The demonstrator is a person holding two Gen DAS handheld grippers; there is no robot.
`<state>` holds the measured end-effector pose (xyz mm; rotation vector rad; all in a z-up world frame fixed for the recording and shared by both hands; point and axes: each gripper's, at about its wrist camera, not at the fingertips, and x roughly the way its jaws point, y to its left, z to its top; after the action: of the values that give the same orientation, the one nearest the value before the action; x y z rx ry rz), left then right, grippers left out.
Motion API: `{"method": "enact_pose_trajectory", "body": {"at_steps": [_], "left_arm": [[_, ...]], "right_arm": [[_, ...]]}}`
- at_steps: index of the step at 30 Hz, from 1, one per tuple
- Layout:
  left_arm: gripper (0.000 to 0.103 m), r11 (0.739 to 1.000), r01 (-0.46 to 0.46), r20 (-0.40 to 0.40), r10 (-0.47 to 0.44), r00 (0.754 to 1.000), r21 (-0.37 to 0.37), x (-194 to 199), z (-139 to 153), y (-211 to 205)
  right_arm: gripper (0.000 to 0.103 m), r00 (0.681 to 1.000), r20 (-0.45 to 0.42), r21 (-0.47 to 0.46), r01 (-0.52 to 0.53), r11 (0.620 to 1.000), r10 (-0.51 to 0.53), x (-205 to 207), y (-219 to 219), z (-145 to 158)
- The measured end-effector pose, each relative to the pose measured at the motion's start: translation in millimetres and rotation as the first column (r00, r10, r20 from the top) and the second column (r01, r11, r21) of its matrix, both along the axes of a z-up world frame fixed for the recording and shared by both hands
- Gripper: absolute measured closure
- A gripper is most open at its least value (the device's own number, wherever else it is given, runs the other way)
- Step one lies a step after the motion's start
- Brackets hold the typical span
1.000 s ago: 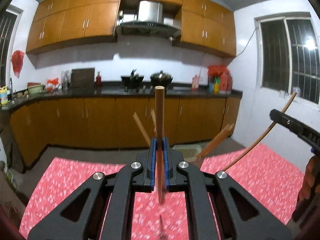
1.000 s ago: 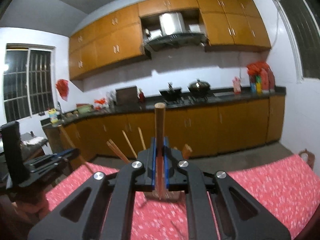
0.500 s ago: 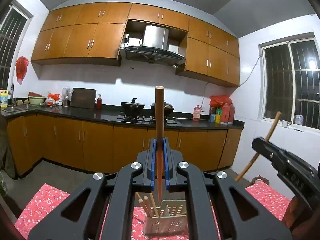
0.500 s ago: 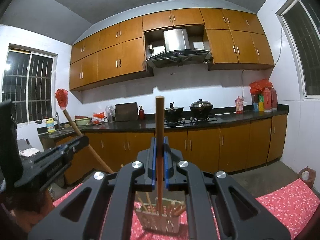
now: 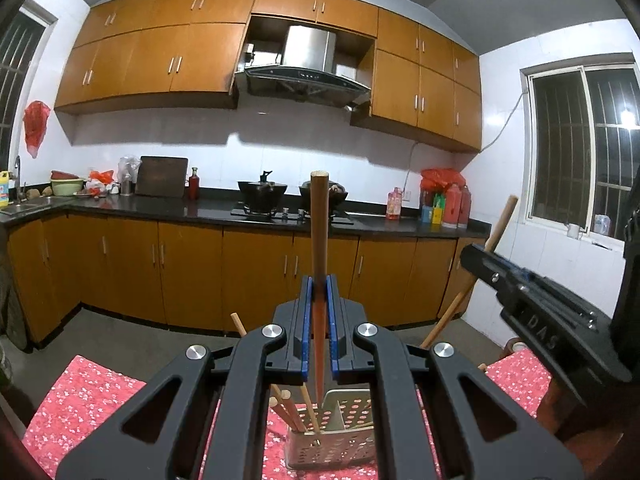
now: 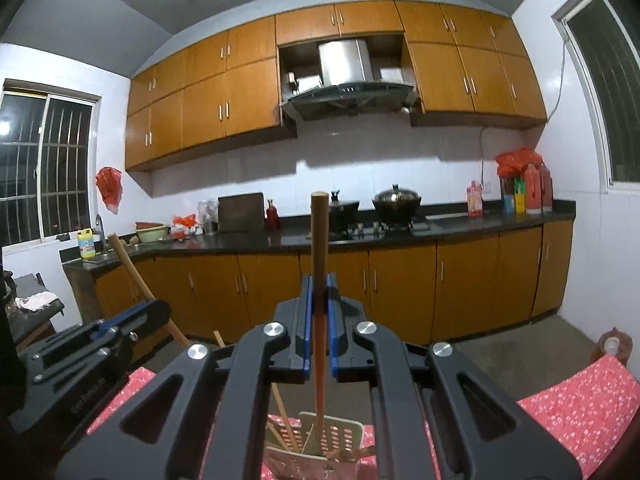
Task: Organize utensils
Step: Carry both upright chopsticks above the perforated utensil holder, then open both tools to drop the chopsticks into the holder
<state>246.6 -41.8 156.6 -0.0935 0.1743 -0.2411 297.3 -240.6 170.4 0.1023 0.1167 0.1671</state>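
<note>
I've got a chopstick [image 5: 319,240] pinched in my left gripper [image 5: 319,320], another [image 6: 319,248] in my right gripper [image 6: 319,320]; the holder [image 5: 352,436] on the desk [image 5: 80,396] already has several, these two remain.

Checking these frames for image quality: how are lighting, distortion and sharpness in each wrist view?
Left wrist view: fisheye bows the orange wall cabinets, dark vignette corners, a lamp glares in the barred window. Right wrist view: same bowing, dim light, the perforated utensil holder reasonably sharp.

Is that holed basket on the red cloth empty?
No. The basket already holds several wooden chopsticks, leaning in its left compartment.
</note>
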Motion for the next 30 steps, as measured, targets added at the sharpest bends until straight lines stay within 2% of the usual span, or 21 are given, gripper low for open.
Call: {"method": "enact_pose_trajectory", "body": {"at_steps": [9, 13, 14, 15, 16, 17, 21, 24, 26, 27, 29, 30], "left_arm": [[0.096, 1.0, -0.01, -0.043, 0.011, 0.999, 0.011, 17.5, -13.2, -5.4], [0.095, 1.0, -0.009, -0.089, 0.01, 0.996, 0.012, 24.6, -21.5, -6.4], [0.091, 1.0, -0.008, -0.092, 0.008, 0.996, 0.006, 25.5, -21.8, -6.2], [0.074, 1.0, -0.006, -0.095, 0.006, 0.995, 0.0, 26.1, -21.5, -5.2], [0.061, 1.0, -0.014, -0.088, 0.013, 0.996, -0.006, 24.5, -20.3, -3.1], [0.045, 1.0, -0.02, -0.076, 0.02, 0.997, -0.011, 22.1, -19.6, -3.0], [0.045, 1.0, -0.019, -0.052, 0.018, 0.998, -0.024, 14.9, -11.3, 2.7], [0.043, 0.999, -0.027, -0.048, 0.025, 0.999, -0.039, 9.0, -5.4, 10.4], [0.039, 0.998, -0.034, -0.044, 0.032, 0.999, -0.051, 0.6, -2.3, 18.7], [0.033, 0.998, -0.039, -0.043, 0.036, 0.998, -0.054, -2.0, -1.1, 21.8], [0.024, 0.997, -0.054, -0.033, 0.052, 0.998, -0.059, -14.2, 0.9, 32.0], [0.02, 0.996, -0.062, -0.027, 0.061, 0.998, -0.058, -20.9, 1.1, 36.9]], "right_arm": [[0.095, 0.999, -0.046, -0.017, -0.009, 1.0, 0.008, 10.1, 5.0, -19.6], [0.093, 0.996, -0.081, -0.011, -0.026, 1.0, 0.025, 13.0, 7.3, -26.6], [0.088, 0.996, -0.08, -0.007, -0.029, 1.0, 0.029, 12.2, 7.6, -27.0], [0.083, 0.996, -0.079, -0.004, -0.032, 0.999, 0.032, 10.9, 6.9, -26.4], [0.074, 0.997, -0.073, -0.002, -0.03, 1.0, 0.03, 8.3, 7.7, -26.6], [0.07, 0.998, -0.064, 0.0, -0.027, 1.0, 0.027, 5.4, 7.2, -25.8], [0.069, 0.999, -0.044, 0.009, -0.02, 1.0, 0.02, -6.3, 2.6, -20.0], [0.061, 1.0, -0.026, 0.023, -0.008, 1.0, 0.009, -19.4, -3.9, -16.0], [0.048, 1.0, -0.008, 0.022, 0.006, 1.0, -0.006, -31.7, -9.6, -15.1], [0.045, 1.0, 0.004, 0.02, 0.018, 1.0, -0.018, -39.9, -12.9, -14.4], [0.027, 0.999, 0.023, 0.023, 0.033, 0.999, -0.033, -55.8, -18.6, -13.7], [0.023, 0.998, 0.032, 0.024, 0.044, 0.999, -0.045, -65.0, -22.0, -14.1]]}}
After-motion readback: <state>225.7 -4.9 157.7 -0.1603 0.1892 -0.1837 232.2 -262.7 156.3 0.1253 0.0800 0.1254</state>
